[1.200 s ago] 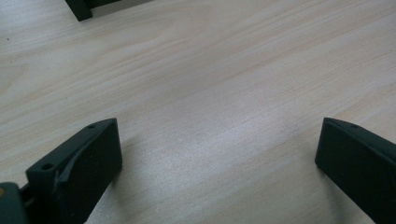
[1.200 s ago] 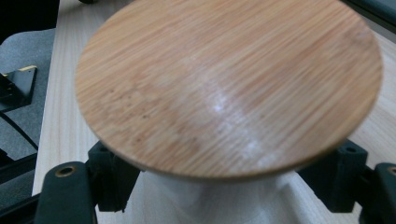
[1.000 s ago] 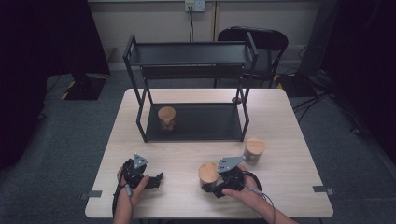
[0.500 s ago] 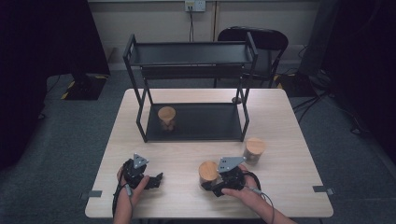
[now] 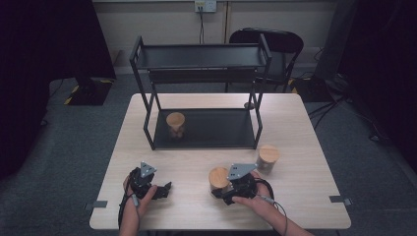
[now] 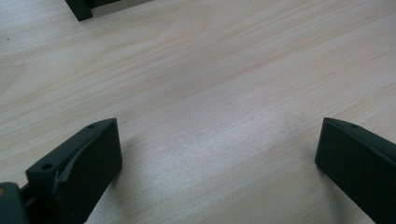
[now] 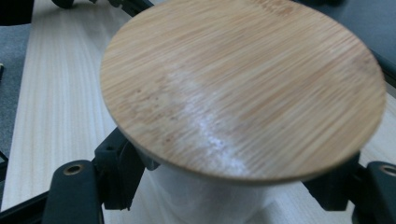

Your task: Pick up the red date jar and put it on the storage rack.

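Well, the right gripper [image 5: 223,189] is clamped on a plain, unlabelled jar [image 7: 243,88]; the left gripper [image 5: 160,189] rests spread apart on the table [image 6: 224,93].

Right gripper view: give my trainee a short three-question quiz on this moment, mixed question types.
1. True or false: the right gripper has its jaws around the glass jar with the round bamboo lid.
2. What lies between the left gripper's jaws: A nothing, B a jar?
3. How many bamboo-lidded jars stand on the black metal shelf rack?

Key: 1 true; 2 A; 3 one.
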{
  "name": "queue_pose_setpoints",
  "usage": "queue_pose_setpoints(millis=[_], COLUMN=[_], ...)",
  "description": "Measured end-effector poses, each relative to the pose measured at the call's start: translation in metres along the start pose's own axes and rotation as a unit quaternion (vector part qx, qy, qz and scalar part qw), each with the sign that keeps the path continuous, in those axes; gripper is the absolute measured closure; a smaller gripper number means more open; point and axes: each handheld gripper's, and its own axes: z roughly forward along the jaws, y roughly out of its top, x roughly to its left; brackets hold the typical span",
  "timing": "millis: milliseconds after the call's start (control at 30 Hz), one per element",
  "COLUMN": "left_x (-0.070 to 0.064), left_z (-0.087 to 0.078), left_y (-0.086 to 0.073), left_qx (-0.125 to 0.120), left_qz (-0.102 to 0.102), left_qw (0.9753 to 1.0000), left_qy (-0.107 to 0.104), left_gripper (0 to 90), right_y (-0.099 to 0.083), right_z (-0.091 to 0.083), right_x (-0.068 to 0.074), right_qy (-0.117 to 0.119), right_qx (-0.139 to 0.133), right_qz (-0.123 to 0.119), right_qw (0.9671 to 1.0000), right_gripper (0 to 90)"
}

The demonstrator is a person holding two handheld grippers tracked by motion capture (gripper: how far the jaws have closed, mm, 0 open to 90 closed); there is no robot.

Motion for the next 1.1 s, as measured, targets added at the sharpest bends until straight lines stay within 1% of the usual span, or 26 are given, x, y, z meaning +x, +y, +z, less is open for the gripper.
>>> queue_pose_setpoints(millis=[233, 367, 600, 700, 900, 1100], left_x=[0.0, 0.0, 0.0, 0.0, 0.0, 0.0], left_z=[0.0, 0.0, 0.0, 0.0, 0.0, 0.0], left_y=[0.0, 0.0, 0.0, 0.0, 0.0, 0.0], left_qx=[0.0, 0.0, 0.0, 0.0, 0.0, 0.0], left_qz=[0.0, 0.0, 0.0, 0.0, 0.0, 0.0], left_qw=[1.0, 1.0, 1.0, 1.0, 1.0, 1.0], left_qy=[0.0, 0.0, 0.0, 0.0, 0.0, 0.0], left_gripper=[0.2, 0.2, 0.2, 0.2, 0.2, 0.2], right_y=[0.003, 0.005, 0.012, 0.015, 0.02, 0.026], right_z=[0.004, 0.006, 0.009, 0.011, 0.012, 0.013], right_x=[-0.003, -0.005, -0.011, -0.014, -0.021, -0.027], right_qy=[-0.001, -0.002, -0.005, -0.01, -0.014, -0.022], right_qx=[0.015, 0.017, 0.021, 0.028, 0.025, 0.028], right_qz=[0.002, 0.004, 0.007, 0.004, 0.013, 0.012], right_qw=[0.9999, 0.9998, 0.9997, 0.9996, 0.9995, 0.9993], right_gripper=[25.1, 25.1, 25.1, 25.1, 25.1, 25.1])
